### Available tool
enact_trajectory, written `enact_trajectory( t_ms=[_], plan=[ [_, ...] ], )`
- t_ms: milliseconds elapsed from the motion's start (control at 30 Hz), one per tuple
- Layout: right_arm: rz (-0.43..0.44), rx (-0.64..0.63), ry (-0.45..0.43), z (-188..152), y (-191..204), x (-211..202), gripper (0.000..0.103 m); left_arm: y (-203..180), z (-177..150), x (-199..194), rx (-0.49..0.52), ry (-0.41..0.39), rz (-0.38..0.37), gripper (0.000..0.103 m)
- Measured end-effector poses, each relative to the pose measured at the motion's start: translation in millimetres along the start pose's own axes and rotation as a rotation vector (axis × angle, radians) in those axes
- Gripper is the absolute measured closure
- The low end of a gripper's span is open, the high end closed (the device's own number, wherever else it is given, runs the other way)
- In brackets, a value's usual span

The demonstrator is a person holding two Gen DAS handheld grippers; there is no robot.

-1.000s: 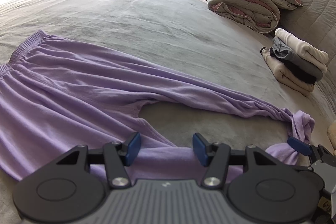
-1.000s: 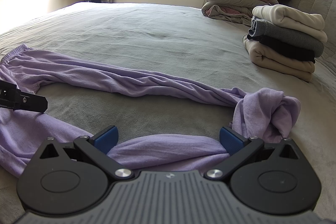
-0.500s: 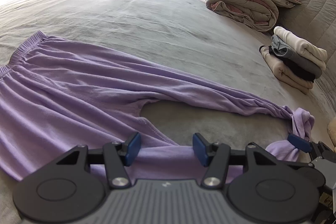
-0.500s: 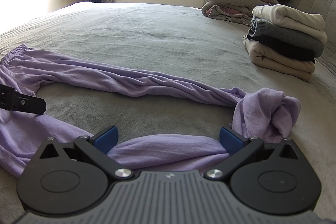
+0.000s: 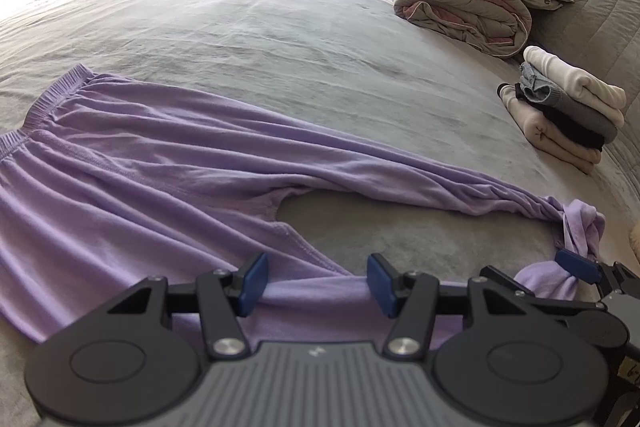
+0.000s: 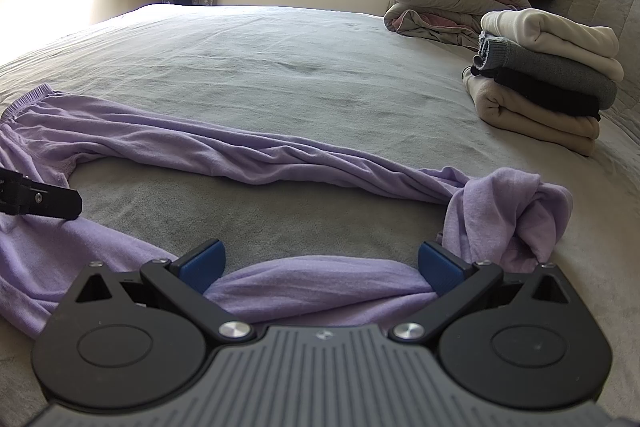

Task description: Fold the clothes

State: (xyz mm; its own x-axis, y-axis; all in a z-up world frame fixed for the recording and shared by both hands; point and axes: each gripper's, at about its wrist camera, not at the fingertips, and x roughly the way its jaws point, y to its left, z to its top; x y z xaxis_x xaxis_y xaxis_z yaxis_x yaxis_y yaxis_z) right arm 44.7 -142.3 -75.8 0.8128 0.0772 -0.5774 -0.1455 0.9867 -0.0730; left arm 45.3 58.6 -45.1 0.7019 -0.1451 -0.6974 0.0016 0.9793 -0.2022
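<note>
With both tools straddling the near leg, notes run left to right:
Pants: lilac pants (image 5: 168, 163) spread on the bed (image 5: 280, 39), waistband toward the left edge, legs trailing right, cuffs bunched near the right edge.
Left tool (image 5: 314, 281): parted moderately, cloth between pads, not pinched.
Right tool (image 6: 320, 267): spread wide over the near leg by the cuffs.
Step, likely: close both on the near leg, lift evenly, lay flush onto the far leg.
Stack: folded clothes (image 6: 548, 75), well apart at right.
Writing: none legible.
</note>
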Motion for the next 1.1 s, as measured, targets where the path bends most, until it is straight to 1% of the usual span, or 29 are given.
enact_trajectory(
  t_ms=[467, 700, 867, 1100],
  plan=[
    [0.0, 0.0, 0.0, 0, 0, 0, 0.0, 3, -1, -3, 0.004, 0.001, -0.014, 0.046],
    [0.0, 0.0, 0.0, 0, 0, 0, 0.0, 6, 1, -3, -0.033, 0.003, -0.02, 0.046],
    [0.0, 0.0, 0.0, 0, 0, 0, 0.0, 11, 3, -5, -0.076, 0.005, -0.039, 0.046],
    [0.0, 0.0, 0.0, 0, 0, 0, 0.0, 20, 6, -15, -0.099, 0.0, -0.074, 0.046]
  ],
)
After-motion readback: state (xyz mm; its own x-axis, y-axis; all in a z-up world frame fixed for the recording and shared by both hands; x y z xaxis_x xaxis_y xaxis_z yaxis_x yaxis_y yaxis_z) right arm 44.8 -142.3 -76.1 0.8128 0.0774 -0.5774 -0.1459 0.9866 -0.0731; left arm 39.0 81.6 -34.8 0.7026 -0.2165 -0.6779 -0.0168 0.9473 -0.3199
